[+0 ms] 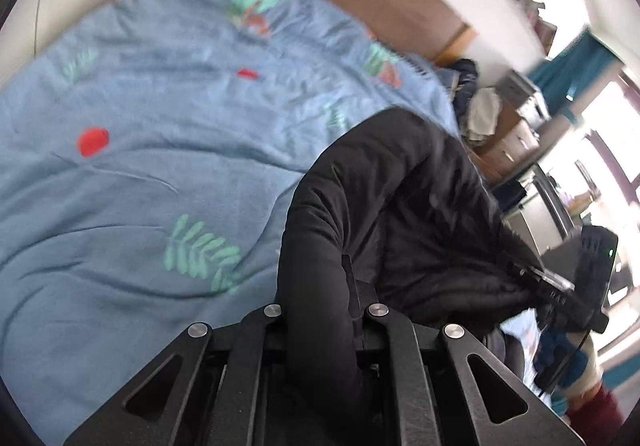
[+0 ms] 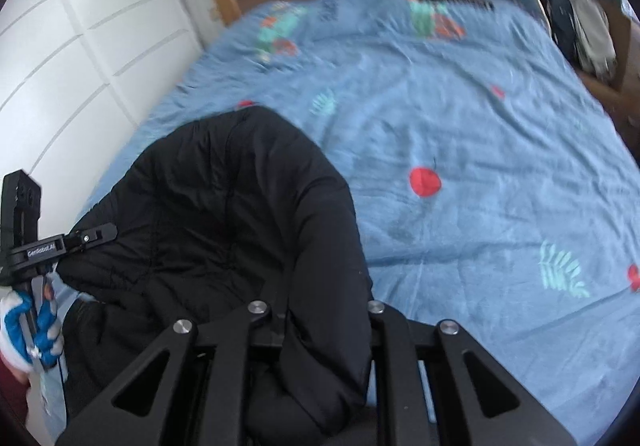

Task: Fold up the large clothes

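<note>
Black padded jacket (image 1: 400, 214) in the left wrist view is bunched between the left gripper (image 1: 320, 310), whose jaws are clamped on a thick fold of it. The rest rises ahead over the blue bedspread (image 1: 140, 166) and runs right to the right gripper (image 1: 540, 282), which pinches its far edge.

In the right wrist view the right gripper (image 2: 320, 322) has its jaws closed on a jacket (image 2: 224, 206) fold, and the left gripper (image 2: 96, 234) nips the edge at left, held by a gloved hand (image 2: 28, 330).
</note>
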### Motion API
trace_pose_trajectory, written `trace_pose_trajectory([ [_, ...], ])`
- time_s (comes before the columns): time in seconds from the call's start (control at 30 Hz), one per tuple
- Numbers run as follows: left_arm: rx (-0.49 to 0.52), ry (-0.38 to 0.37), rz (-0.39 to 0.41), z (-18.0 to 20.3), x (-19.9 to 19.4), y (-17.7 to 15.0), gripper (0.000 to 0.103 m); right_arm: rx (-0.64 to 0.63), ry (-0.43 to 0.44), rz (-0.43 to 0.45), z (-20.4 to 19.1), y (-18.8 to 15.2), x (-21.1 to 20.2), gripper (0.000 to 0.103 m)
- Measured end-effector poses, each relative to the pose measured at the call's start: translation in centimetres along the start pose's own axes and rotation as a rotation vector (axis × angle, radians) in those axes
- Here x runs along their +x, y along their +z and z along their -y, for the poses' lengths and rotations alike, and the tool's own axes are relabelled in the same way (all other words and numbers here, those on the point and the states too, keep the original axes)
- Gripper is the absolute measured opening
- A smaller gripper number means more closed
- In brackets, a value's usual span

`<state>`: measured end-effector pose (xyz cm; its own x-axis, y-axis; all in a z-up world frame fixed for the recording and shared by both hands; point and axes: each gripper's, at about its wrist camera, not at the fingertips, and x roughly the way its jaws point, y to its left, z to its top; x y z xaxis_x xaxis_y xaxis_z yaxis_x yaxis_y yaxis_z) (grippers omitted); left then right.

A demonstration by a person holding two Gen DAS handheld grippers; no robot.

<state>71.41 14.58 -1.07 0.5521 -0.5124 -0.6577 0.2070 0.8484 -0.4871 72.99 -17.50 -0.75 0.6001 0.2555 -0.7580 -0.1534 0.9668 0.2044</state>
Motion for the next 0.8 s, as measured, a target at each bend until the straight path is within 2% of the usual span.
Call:
trace_pose_trajectory([
  [0.07,0.022,-0.035,0.035,0.4,-3.1,-1.9,0.011,-0.054,0.023,0.049,-1.2,-1.3,-3.0,0.014],
  [0.2,0.074,-0.047,0.048,1.3,-6.8,-5.7,0.011,-0.103,0.068,0.116,-3.3,-4.7,-8.2,0.014],
  [0.37,0.101,-0.054,0.017,1.5,-8.9,-12.9,0.011,-0.13,0.113,0.148,-5.8,-11.2,-12.8,0.014],
  [0.5,0.126,-0.047,-0.009,0.9,-8.4,-18.4,0.011,-0.076,0.113,0.103,-5.4,-17.3,-13.0,0.015],
  [0.57,0.11,-0.051,-0.019,0.5,-7.9,-20.0,0.011,-0.031,0.122,0.079,-4.6,-19.6,-12.1,0.015],
  [0.63,0.099,-0.049,-0.015,0.4,-7.4,-20.5,0.011,0.014,0.128,0.05,-3.8,-21.3,-10.6,0.015],
  [0.8,0.128,0.002,-0.014,1.3,-7.2,-20.7,0.011,-0.006,0.104,0.066,-3.8,-22.2,-10.0,0.015],
])
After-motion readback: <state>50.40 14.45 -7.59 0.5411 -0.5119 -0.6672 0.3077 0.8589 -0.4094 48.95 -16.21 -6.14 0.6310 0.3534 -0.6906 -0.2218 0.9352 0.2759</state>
